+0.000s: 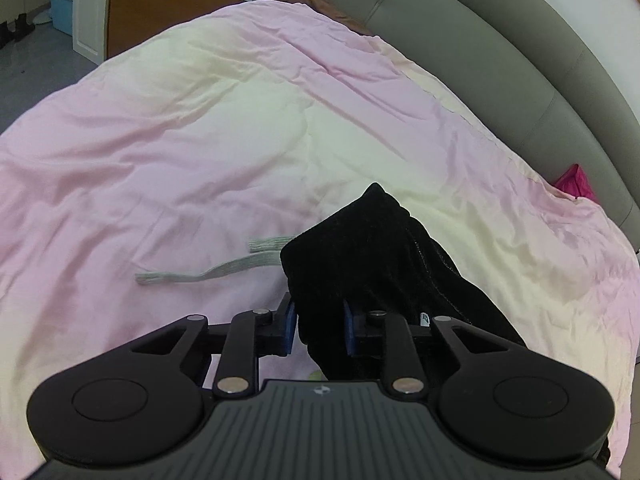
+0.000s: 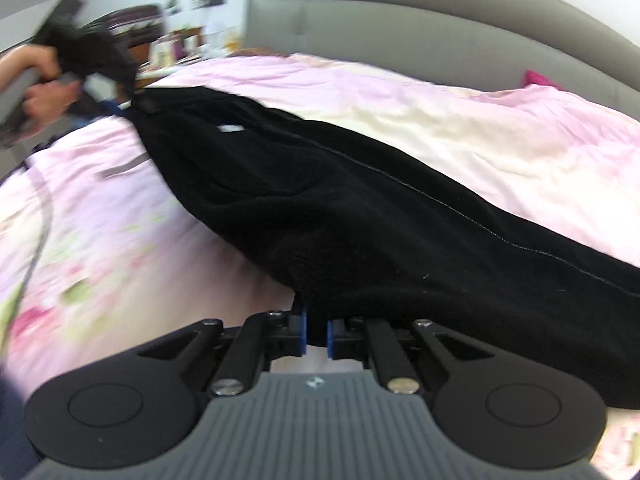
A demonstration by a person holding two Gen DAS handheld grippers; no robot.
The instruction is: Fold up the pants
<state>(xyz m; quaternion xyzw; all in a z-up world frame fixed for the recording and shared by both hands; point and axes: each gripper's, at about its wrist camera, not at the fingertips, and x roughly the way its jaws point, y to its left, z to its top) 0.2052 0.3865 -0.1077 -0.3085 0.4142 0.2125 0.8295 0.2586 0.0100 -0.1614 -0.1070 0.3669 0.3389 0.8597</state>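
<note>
While the black pants [image 2: 360,216] hang stretched across the pink duvet [image 2: 500,136], judged as an early step: spreading or carrying the garment before the first fold, with no fold visible yet. Clamped at both ends. Left gripper [image 1: 320,328], blue pads [image 1: 289,326] closed on a bunched end of the dark cloth, apparently the waistband end, since a grey drawstring [image 1: 208,272] trails out of it onto the duvet. Right gripper [image 2: 315,334], jaws pinched nearly together on the fabric's lower edge, near side of the duvet. Seen from the right wrist view, the person's left hand [image 2: 38,92] wrapped round the other tool's handle, raised above the duvet's far left corner, with cloth drooping from it; much motion blur there, so exact height hard to tell. Pants lying diagonally over the duvet, lifted at the left end, sagging onto the cover in the middle.

Next, probably: keep both grips firm, draw the ends apart to take out slack, then lower together so the legs land flat and aligned on the duvet. Worth watching the drawstring, lest it get trapped beneath.
</note>
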